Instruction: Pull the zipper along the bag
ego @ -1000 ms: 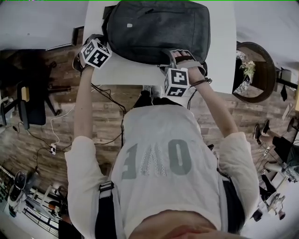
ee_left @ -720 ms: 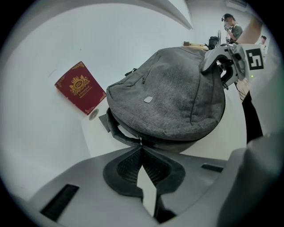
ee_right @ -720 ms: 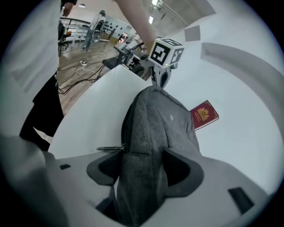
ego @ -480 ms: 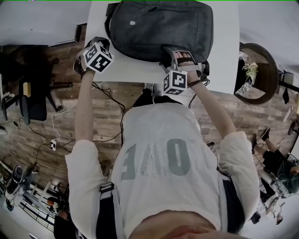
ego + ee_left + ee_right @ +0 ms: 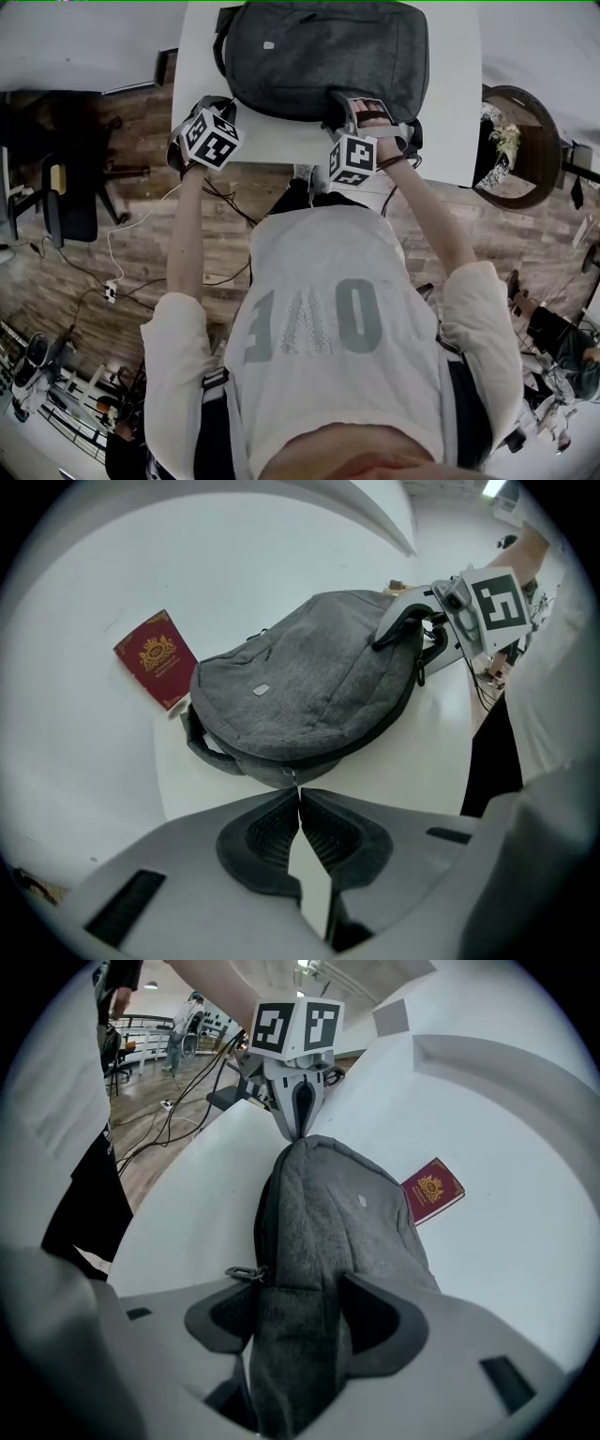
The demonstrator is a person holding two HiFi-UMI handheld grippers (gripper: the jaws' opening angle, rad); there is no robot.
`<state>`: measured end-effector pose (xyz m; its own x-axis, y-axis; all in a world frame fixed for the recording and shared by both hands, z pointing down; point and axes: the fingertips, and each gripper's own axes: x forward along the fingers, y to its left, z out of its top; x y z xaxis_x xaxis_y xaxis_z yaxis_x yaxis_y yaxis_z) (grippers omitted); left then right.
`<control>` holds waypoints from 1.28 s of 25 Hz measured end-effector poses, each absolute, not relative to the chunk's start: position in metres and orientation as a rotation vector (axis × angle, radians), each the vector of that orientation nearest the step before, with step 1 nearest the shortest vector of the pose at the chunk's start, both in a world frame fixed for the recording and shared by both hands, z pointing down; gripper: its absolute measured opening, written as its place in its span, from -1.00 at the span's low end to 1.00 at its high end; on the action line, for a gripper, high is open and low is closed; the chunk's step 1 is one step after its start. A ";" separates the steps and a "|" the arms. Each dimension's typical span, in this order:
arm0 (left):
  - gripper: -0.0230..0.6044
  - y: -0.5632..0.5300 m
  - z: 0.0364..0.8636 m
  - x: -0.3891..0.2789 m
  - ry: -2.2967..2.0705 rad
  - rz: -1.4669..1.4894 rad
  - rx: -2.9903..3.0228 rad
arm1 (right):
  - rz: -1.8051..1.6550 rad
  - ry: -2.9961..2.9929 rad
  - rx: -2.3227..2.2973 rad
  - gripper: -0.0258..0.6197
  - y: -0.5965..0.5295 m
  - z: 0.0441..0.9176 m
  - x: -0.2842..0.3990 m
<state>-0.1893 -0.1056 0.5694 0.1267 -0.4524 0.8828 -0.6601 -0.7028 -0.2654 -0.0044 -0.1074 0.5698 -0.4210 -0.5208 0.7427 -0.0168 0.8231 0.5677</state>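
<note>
Bare strip of surface (image 5: 272, 145) along the bag's (image 5: 323, 56) near side, bounded by left tool (image 5: 300, 794) pinching the zipper pull (image 5: 295, 778) and right tool (image 5: 298, 1302), jaws just closed on the bag. Narrow margins either side; red booklet (image 5: 157, 658) at far left corner.

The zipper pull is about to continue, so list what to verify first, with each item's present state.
1. Left claw shut on the zipper pull: ok.
2. Right claw on the bag, fabric between jaws that have just been closing: ok.
3. Bag lying on the table: ok.
4. Red booklet clear of both claws: ok.
5. Snags ahead of the pull: cannot tell.
</note>
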 end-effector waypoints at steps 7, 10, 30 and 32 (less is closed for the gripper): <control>-0.84 -0.075 0.574 -0.150 -0.980 1.628 2.269 | -0.583 -1.941 0.399 -0.08 -0.106 0.569 -0.005; -0.84 -0.070 0.575 -0.137 -1.006 1.555 2.259 | -0.582 -1.942 0.397 -0.08 -0.106 0.569 -0.005; -0.84 -0.064 0.578 -0.038 -0.837 1.450 2.400 | -0.579 -1.953 0.396 -0.10 -0.106 0.570 -0.005; -0.84 -0.064 0.578 -0.032 -0.830 1.430 2.405 | -0.579 -1.955 0.396 -0.10 -0.106 0.570 -0.005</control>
<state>-0.0322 -0.0640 0.5776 0.3661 -0.3547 0.8604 -0.5713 -0.8155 -0.0931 -0.0054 -0.1063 0.5701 -0.4306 -0.5105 0.7443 -0.0230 0.8306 0.5564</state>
